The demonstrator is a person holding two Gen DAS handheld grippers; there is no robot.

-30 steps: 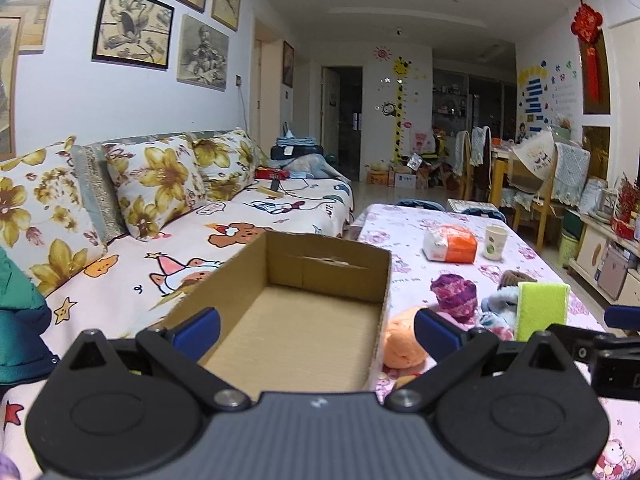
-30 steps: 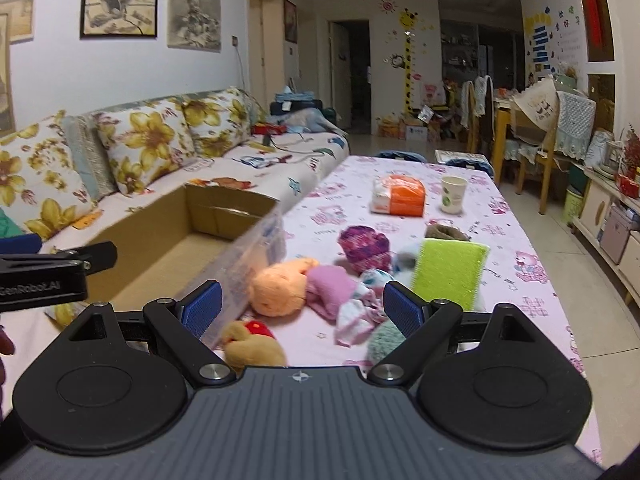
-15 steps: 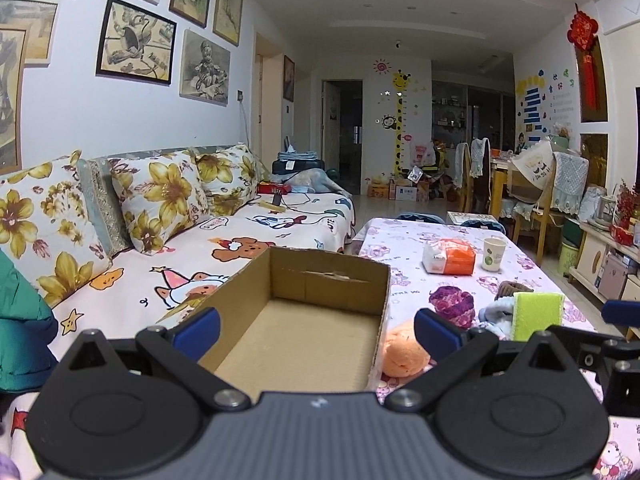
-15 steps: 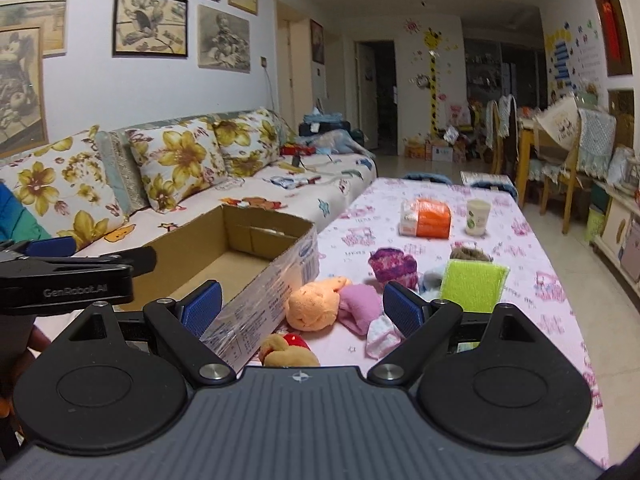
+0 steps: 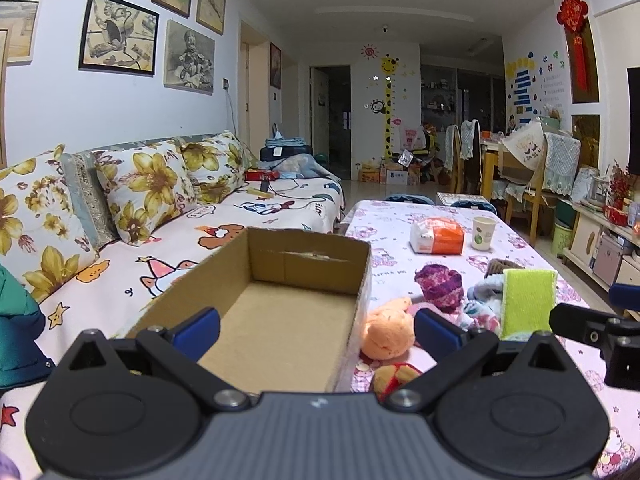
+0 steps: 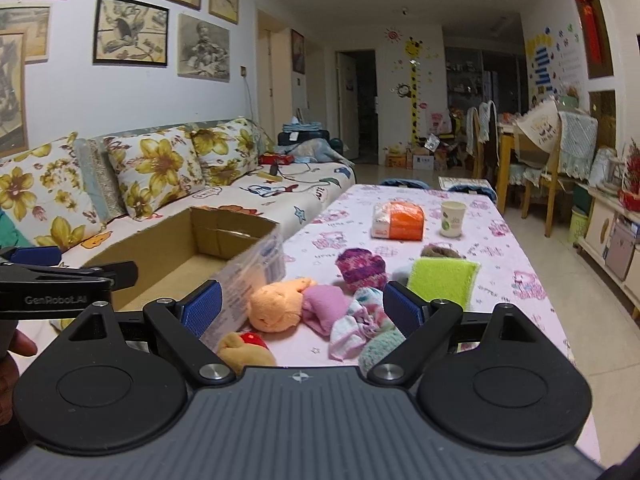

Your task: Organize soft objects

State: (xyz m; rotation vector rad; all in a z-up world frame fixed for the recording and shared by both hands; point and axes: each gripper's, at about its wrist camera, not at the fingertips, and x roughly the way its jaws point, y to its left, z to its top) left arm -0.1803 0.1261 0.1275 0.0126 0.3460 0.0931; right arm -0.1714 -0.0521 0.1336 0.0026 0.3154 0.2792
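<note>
Hovering: both tongs, L point(image 5: 316, 326) & R point(image 6: 301, 308), wide open, empty; cardboard box point(image 5: 280, 316) long axis near-far, soft toys point(image 6: 280, 304) right on counter point(image 6: 500, 252).

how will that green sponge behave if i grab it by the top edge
The green sponge looks like soft foam, so it would probably squash between the pads rather than slip. It stands propped upright against the sock pile, so a push would likely topple it. It seems light for its size.
</note>
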